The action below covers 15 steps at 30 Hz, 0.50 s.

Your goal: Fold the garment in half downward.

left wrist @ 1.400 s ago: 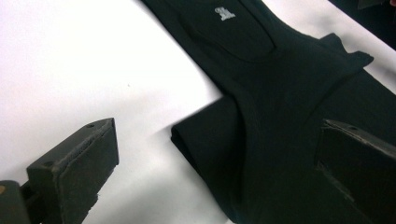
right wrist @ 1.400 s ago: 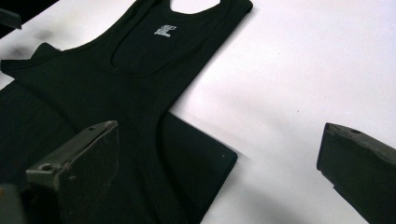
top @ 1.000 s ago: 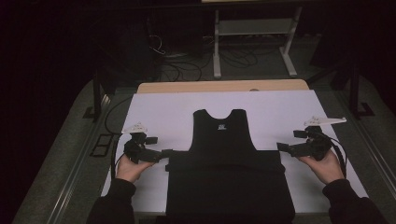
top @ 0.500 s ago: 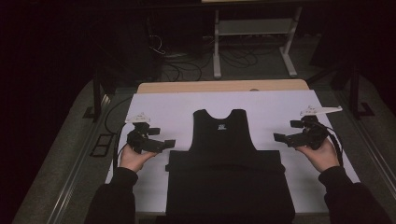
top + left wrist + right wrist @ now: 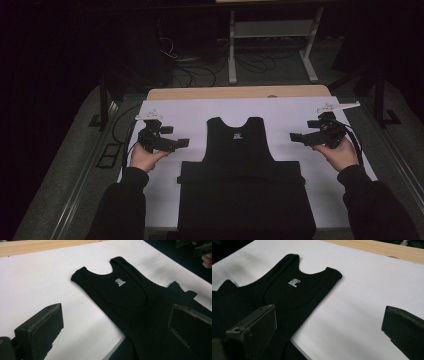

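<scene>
Dim room, dark floor (image 5: 60,165) around edges of high view, cables and a white metal frame (image 5: 272,45) at top centre. White-covered tabletop (image 5: 190,115) across middle of frame, bare wood strip (image 5: 235,92) along its far edge. Black tank top (image 5: 239,145) flat at centre of high view, neck toward top of frame, small white label (image 5: 237,134) just under neckline; lower part overlapped by a wider dark folded cloth (image 5: 245,205) running to bottom centre, kind of cloth not clear. Dark sleeves (image 5: 120,210) in from bottom left and bottom right. Left hand (image 5: 145,157) at centre left, palm up, holding left tool (image 5: 181,143) above white surface, pointed toward tank top, near its left edge but apart. Right hand (image 5: 339,152) at centre right holding right tool (image 5: 295,136), pointed inward, well apart from tank top's right edge. Grey plate on top of each. In left gripper view, jaws spread wide at lower left and lower right, nothing between them, tank top (image 5: 120,292) across centre, label (image 5: 120,282) upper centre. In right gripper view, jaws likewise wide apart, released, tank top (image 5: 294,290) at upper left, label (image 5: 294,282) visible, white surface at right.
</scene>
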{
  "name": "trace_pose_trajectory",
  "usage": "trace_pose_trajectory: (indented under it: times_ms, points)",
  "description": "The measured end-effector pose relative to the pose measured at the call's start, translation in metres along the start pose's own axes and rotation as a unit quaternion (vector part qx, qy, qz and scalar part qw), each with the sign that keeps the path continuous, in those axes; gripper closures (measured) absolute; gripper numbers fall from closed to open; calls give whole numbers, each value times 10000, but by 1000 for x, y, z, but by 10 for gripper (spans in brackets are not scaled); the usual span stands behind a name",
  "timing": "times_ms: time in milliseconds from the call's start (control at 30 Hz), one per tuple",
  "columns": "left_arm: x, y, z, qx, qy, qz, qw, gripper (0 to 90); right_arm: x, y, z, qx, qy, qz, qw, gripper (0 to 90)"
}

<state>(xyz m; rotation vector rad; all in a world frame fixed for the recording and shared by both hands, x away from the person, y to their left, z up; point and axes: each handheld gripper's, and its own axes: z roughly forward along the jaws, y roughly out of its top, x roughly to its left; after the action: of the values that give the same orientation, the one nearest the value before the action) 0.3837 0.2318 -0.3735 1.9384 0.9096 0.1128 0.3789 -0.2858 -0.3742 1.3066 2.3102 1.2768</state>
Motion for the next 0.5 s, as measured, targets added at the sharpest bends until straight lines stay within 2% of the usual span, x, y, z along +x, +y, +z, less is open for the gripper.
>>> trace_pose_trajectory:
  times_ms: [333, 500]
  points:
    - [7, 13, 11, 49, -50, 48, 10000, 0, -9, 13, 4, 6, -100, -4, 9999, 0]
    - [10, 19, 15, 27, -69, 69, 9999, 0, -10, 19, 8, -30, -22, -24, 10000, 0]
